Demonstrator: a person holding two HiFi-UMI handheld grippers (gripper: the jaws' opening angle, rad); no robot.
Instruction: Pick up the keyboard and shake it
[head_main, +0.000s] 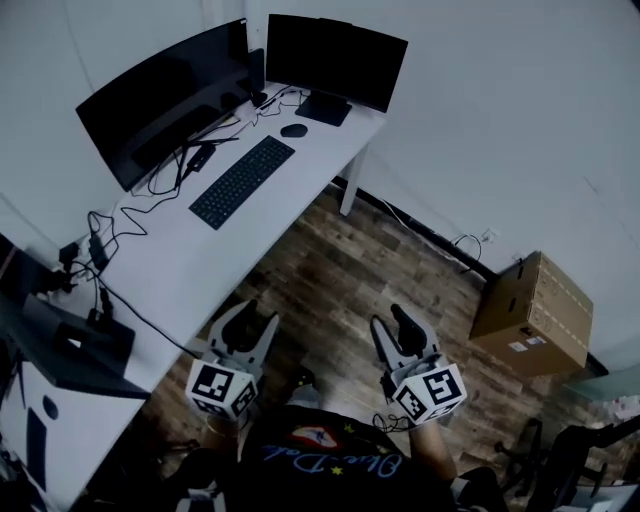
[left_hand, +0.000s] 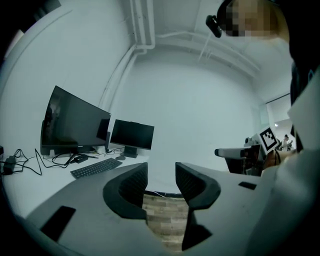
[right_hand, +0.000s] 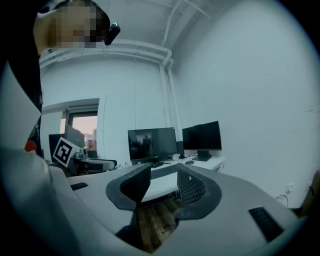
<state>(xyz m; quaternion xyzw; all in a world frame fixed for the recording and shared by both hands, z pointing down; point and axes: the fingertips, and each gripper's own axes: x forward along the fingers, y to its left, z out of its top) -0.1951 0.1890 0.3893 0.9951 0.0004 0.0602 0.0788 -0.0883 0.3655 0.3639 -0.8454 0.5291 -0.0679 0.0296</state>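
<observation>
The left gripper (head_main: 255, 322) and right gripper (head_main: 392, 325), jaws apart and empty, hang off the desk's (head_main: 200, 265) front edge, well apart from the keyboard (head_main: 242, 181) on that desk, where an uneven grip might drop it or snag the neighbouring cables (head_main: 130, 215).

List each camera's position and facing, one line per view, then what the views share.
Head view: on the person's head, looking steeply down at the long white desk with the flat black keyboard; shows the left gripper, right gripper and torso.
Left gripper view: rides the left gripper, facing level toward the two black monitors; its open, empty jaws show, with the right gripper at right.
Right gripper view: rides the right gripper, facing the desk; open, empty jaws, left gripper at left.
Shared: all three see keyboard and monitors.
</observation>
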